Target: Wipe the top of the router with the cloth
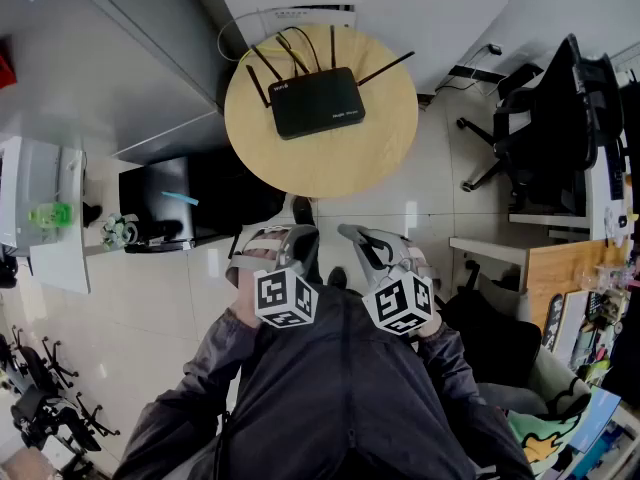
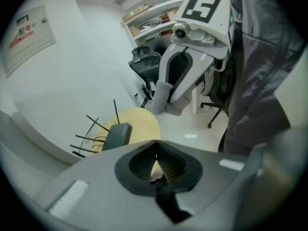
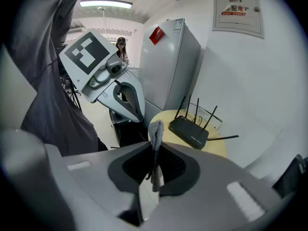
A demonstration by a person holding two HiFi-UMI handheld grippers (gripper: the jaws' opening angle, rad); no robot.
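- Left gripper view: the left gripper point(image 2: 155, 146) was recorded with its jaws closed together, meeting at the tips. Only a thin sliver of light was seen lower down between the pads, and nothing was held.
- The router point(image 2: 117, 135), black with thin antennas, was noted beyond the jaw tips and off to their left. It lay on a round wooden table point(image 2: 144, 121), well apart from this gripper.
- Right gripper view: the right gripper point(image 3: 155, 153) was recorded with its jaws closed on the cloth point(image 3: 156, 129). The cloth was a narrow grey strip clamped upright between the pads, with its upper end standing out past the tips.
- The router was seen ahead of these jaws and to their right, flat on the table and clear of the cloth. The left gripper was seen above and to the left of the jaws. A tall grey cabinet point(image 3: 173, 66) was noted beyond the table.
- Head view: both grippers were observed side by side, close in front of the person's dark jacket point(image 1: 340, 398), with their marker cubes turned upward.
- The router was located well ahead of both grippers on the table, its antennas spread on the far side. A black office chair point(image 1: 560, 118) was noted far to the right of the right gripper.
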